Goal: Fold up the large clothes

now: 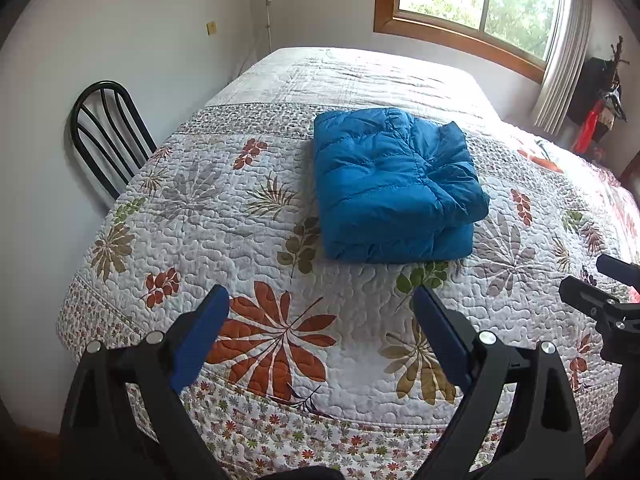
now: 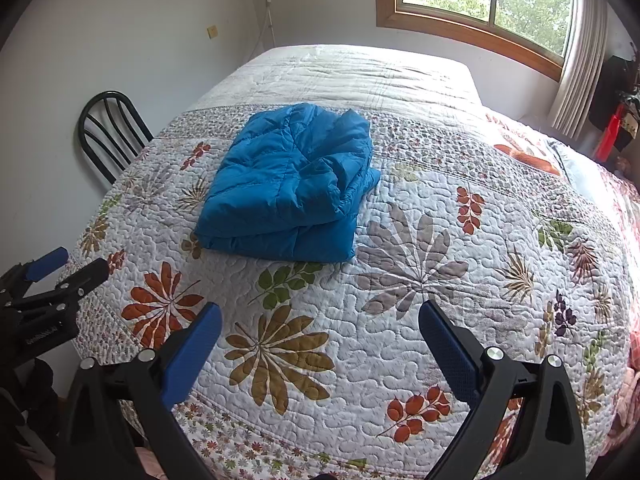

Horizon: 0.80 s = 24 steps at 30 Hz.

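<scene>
My left gripper (image 1: pixel 320 300) & right gripper (image 2: pixel 320 316) hover nearest, jaws spread wide, nothing held. Past them, folded blue quilted puffer jacket (image 1: pixel 394 188) lies mid floral quilted bedspread (image 1: pixel 256 216). Black metal chair (image 1: pixel 108 132) beyond, at wall.

I see bed (image 1: pixel 280 240), floral quilt covering it | folded blue jacket (image 1: pixel 392 188) lies on quilt, frame centre, left-wrist view
</scene>
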### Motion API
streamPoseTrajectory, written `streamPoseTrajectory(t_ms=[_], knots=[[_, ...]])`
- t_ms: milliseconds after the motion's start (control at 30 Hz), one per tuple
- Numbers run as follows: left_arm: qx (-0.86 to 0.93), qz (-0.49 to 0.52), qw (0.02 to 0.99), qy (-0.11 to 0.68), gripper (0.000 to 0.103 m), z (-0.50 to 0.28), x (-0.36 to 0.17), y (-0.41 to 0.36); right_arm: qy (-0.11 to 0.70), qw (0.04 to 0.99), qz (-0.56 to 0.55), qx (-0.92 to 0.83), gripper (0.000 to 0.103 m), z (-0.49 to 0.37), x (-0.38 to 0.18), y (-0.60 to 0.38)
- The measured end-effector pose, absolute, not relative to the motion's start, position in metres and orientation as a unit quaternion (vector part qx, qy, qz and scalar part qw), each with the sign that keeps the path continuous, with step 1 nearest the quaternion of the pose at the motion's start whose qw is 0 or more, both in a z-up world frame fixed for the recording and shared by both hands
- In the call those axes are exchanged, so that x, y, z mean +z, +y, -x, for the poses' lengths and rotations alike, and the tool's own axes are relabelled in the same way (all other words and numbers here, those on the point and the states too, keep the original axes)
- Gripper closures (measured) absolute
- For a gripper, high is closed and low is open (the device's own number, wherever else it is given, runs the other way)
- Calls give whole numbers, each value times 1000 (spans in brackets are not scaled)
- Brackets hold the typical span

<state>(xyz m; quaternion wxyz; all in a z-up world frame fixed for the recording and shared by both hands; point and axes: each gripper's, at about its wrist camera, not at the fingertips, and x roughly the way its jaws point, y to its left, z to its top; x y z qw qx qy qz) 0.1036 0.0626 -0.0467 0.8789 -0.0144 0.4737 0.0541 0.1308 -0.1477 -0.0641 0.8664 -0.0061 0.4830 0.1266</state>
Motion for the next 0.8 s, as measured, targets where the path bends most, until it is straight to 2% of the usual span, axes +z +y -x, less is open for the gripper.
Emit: streamPoseTrajectory(t_ms=[800], knots=[[47,14,876,479,11,-108,-52,61,488,864,4,124,4,-133,-70,-150]])
